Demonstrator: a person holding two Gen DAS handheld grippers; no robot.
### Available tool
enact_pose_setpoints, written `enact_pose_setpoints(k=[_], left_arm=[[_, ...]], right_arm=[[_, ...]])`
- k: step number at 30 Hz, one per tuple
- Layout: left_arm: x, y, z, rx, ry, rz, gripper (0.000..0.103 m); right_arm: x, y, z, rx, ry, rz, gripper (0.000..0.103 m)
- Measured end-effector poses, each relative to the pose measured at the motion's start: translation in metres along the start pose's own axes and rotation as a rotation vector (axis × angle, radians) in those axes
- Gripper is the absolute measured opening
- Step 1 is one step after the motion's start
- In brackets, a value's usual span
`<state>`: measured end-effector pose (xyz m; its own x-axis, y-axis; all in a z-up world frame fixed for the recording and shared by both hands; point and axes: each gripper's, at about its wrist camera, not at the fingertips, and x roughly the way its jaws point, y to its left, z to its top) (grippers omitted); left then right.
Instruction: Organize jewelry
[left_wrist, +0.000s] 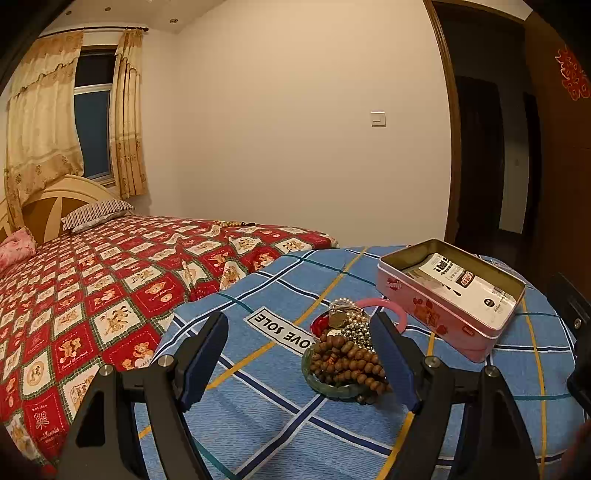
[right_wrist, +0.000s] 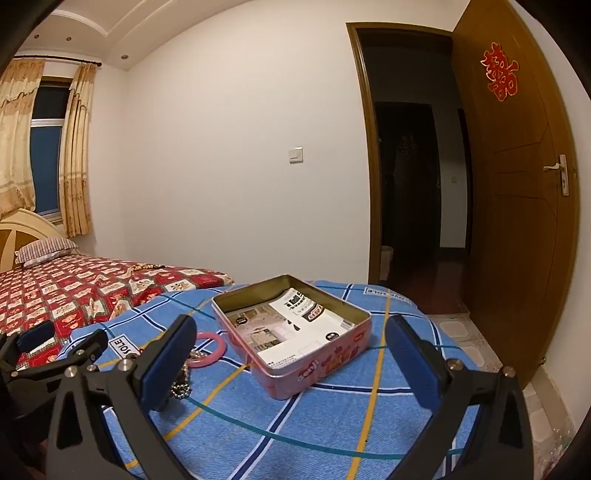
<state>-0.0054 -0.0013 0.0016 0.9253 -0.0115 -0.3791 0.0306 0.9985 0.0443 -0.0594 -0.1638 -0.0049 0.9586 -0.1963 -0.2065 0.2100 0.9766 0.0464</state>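
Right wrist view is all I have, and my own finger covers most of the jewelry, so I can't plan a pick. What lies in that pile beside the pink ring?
Observer: A strand of brown wooden beads is heaped on the near side, with a silver bead chain behind it.
Operator: Anything under the beads?
Observer: Yes, a green bangle lies flat on the blue cloth beneath them.
Operator: Has the left gripper taken hold of anything?
Observer: No. The left gripper is open; the pile shows ahead between its fingers, and nothing is held.
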Motion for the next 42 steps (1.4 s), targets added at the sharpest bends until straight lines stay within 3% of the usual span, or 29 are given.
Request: enact_pose_setpoints(k=[42], left_arm=[[-0.0019, 0.0046, -0.001, -0.008, -0.009, 0.004, 0.079]], right_arm=[[0.0, 0.0004, 0.0023, -0.002, -0.003, -0.004, 0.103]])
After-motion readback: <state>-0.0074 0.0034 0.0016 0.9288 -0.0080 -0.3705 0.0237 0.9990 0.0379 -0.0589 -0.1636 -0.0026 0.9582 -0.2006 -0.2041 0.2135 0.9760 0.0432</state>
